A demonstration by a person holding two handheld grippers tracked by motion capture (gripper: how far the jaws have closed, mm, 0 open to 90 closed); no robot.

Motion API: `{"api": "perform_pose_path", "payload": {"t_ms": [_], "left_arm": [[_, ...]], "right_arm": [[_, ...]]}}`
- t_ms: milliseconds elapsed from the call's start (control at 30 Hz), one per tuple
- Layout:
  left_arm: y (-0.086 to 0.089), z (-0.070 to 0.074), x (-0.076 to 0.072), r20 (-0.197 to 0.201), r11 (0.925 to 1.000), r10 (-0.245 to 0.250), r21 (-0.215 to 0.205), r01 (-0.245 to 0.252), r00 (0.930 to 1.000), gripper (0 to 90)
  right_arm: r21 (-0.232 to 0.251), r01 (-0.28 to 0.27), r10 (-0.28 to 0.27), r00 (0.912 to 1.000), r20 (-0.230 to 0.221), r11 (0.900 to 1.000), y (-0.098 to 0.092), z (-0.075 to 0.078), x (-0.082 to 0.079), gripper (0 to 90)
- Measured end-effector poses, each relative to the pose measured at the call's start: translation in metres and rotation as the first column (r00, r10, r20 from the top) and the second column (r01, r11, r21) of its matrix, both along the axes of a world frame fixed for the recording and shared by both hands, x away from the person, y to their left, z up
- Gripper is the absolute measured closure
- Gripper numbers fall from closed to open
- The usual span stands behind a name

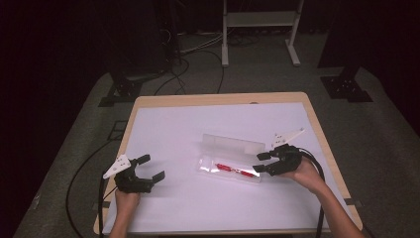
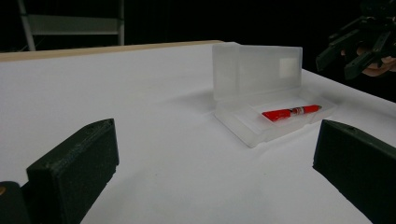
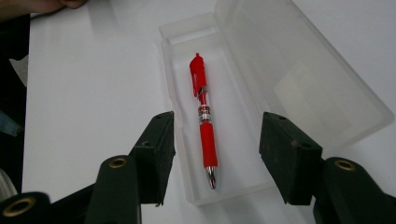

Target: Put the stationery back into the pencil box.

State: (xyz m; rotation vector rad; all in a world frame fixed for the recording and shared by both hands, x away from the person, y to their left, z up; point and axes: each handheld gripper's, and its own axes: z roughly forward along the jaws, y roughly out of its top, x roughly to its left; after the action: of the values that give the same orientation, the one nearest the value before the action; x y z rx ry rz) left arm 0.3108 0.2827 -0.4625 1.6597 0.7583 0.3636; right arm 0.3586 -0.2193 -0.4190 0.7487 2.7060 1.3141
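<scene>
Pen (image 3: 204, 116) tip blurred beside right claw (image 3: 215, 151).

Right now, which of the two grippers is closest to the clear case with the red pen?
The right gripper: its open jaws hover at the end of the open clear case where the red pen lies. The left gripper sits apart, across bare white table.
</scene>
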Motion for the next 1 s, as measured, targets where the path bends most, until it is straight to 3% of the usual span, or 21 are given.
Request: {"api": "perform_pose_path", "payload": {"t_ms": [667,1000], "left_arm": [[-0.001,0.0,0.0,0.002,1.0,0.0,-0.006,0.0,1.0,0.0],[-0.001,0.0,0.0,0.005,1.0,0.0,-0.006,0.0,1.0,0.0]], "right_arm": [[0.006,0.068,-0.068,0.9976,-0.015,0.998,-0.039,-0.008,-0.016,44.3],[0.015,0.122,-0.122,0.9923,-0.019,0.992,-0.064,-0.015,-0.029,43.3]]}}
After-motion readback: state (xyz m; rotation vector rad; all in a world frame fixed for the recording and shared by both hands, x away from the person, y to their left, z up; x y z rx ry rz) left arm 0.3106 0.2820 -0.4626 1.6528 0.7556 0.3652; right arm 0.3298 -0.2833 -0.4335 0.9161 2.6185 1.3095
